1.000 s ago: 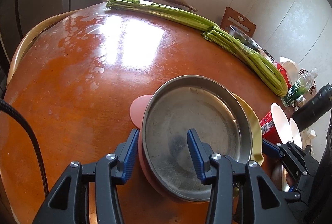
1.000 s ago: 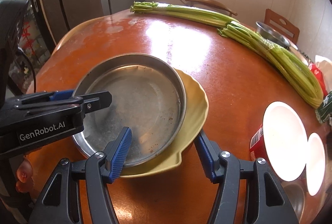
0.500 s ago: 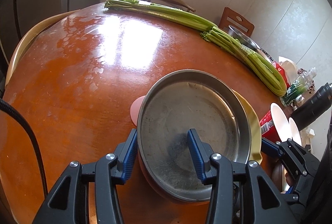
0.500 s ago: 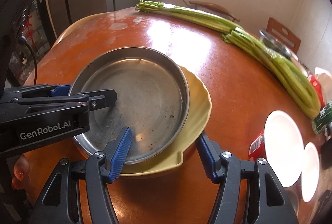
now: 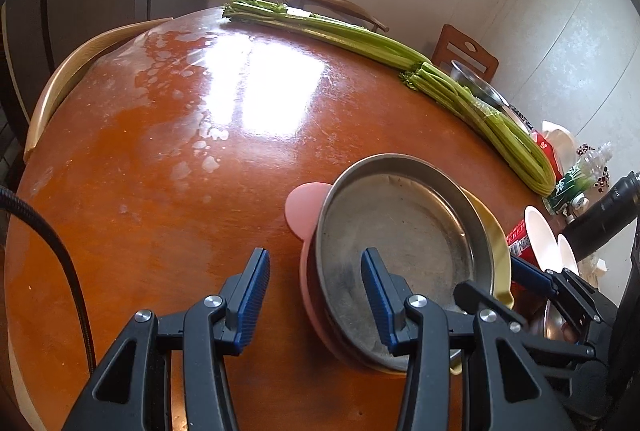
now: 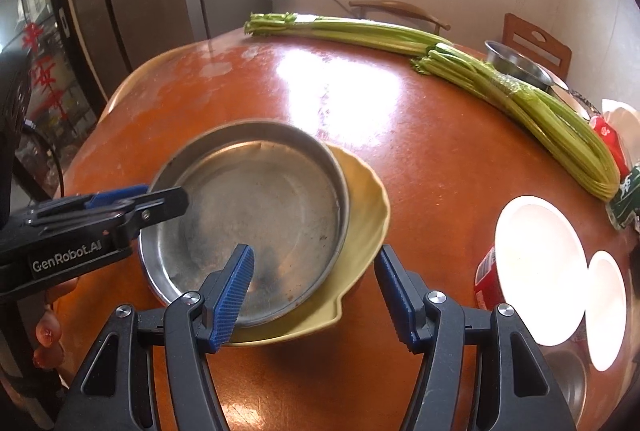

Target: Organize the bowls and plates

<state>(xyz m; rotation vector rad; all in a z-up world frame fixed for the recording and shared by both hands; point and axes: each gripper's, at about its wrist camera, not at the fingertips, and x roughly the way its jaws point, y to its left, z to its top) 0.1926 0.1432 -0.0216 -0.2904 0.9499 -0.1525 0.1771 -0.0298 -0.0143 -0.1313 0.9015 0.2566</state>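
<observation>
Steel pan (image 5: 400, 243) sits on your stack of yellow plate (image 6: 364, 215) and pink plate (image 5: 306, 209), near the bench (image 5: 180, 159) edge closest to you. Your left gripper (image 5: 316, 295) straddles the stack's left rim, jaws parted and gripping nothing. Your right gripper (image 6: 316, 291) straddles the yellow plate's near rim, also unclamped, so both are equally near.

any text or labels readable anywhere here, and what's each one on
"GenRobot.AI": white lettering on the black body of the left tongs, seen from the right wrist view.
Red can under the white bowl: printing too blurred to read.
Green bottle label: white marks, unreadable.
Red paper characters at far left: too blurred to read.
Red packet beside the celery: unreadable.
</observation>
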